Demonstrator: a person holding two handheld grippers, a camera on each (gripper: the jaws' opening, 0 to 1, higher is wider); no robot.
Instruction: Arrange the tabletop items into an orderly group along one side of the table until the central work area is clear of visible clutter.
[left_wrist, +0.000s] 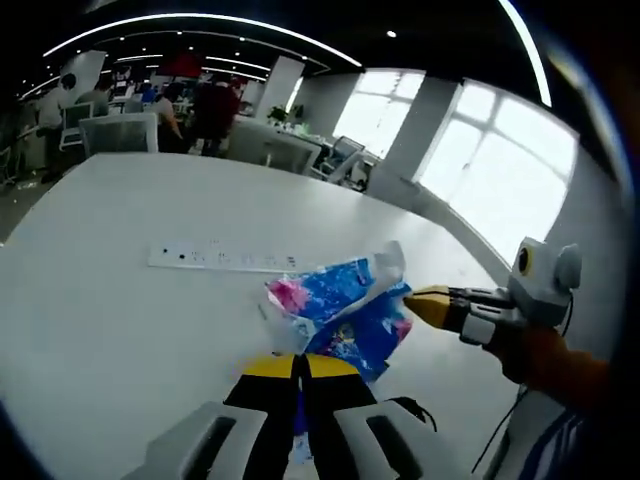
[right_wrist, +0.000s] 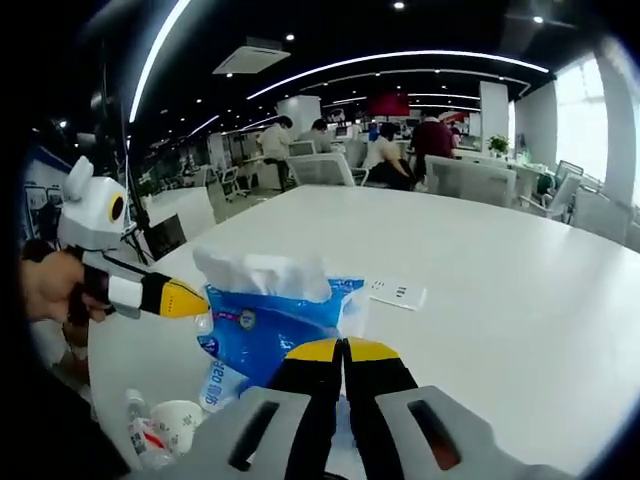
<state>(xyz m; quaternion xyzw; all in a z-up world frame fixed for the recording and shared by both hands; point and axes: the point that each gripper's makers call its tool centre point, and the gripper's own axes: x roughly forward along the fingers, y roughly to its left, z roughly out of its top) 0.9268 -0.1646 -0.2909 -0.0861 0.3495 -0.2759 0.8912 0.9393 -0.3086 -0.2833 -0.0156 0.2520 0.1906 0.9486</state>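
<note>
Both grippers, left gripper (left_wrist: 296, 365) and right gripper (right_wrist: 343, 350), are pinching opposite edges of the tissue pack (left_wrist: 345, 312), lifting it just beside the power strip (left_wrist: 222, 258) on the tabletop (left_wrist: 110, 300). Light, soft and crinkly, it is probably best held by its wrapper edges.

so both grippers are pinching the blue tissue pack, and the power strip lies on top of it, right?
Not quite. Both grippers, left and right, do pinch the blue tissue pack, but the power strip lies flat on the white table beyond the pack, not on top of it. The left gripper view shows this.
</note>
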